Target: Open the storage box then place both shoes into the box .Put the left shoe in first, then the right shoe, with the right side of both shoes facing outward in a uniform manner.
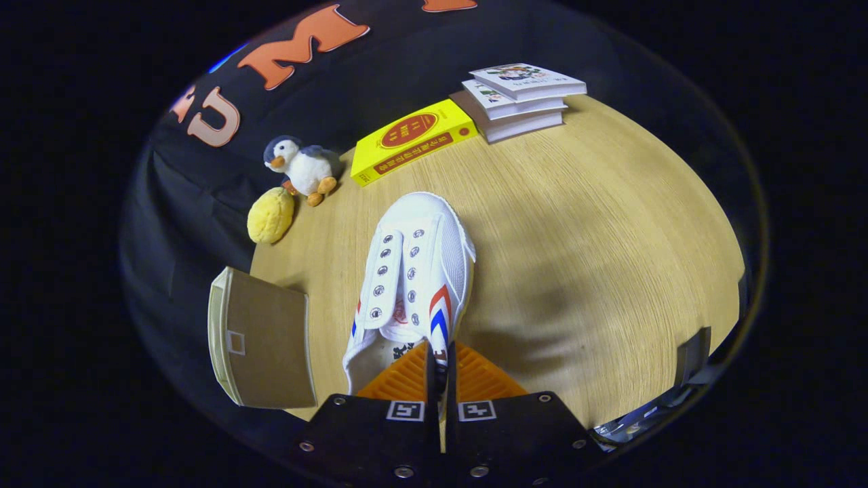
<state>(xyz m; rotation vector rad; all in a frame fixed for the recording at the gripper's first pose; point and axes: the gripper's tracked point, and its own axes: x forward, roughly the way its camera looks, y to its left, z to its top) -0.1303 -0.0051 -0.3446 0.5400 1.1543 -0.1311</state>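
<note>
A white canvas shoe point(415, 271) with red and blue side stripes and no laces hangs above the wooden table point(597, 244), toe pointing away from me. My gripper point(441, 362) is shut on the shoe's collar edge near the heel, one finger inside the opening and one outside. To the left of the shoe, at the table's edge, stands the brown storage box point(261, 346) with a cream rim; whether it is open I cannot tell from this angle.
Beyond the shoe lie a yellow book point(410, 139) and a stack of three books point(519, 98). A plush penguin point(302, 166) and a yellow plush ball point(271, 215) sit at the far left. A dark object point(692, 356) stands at the table's right edge.
</note>
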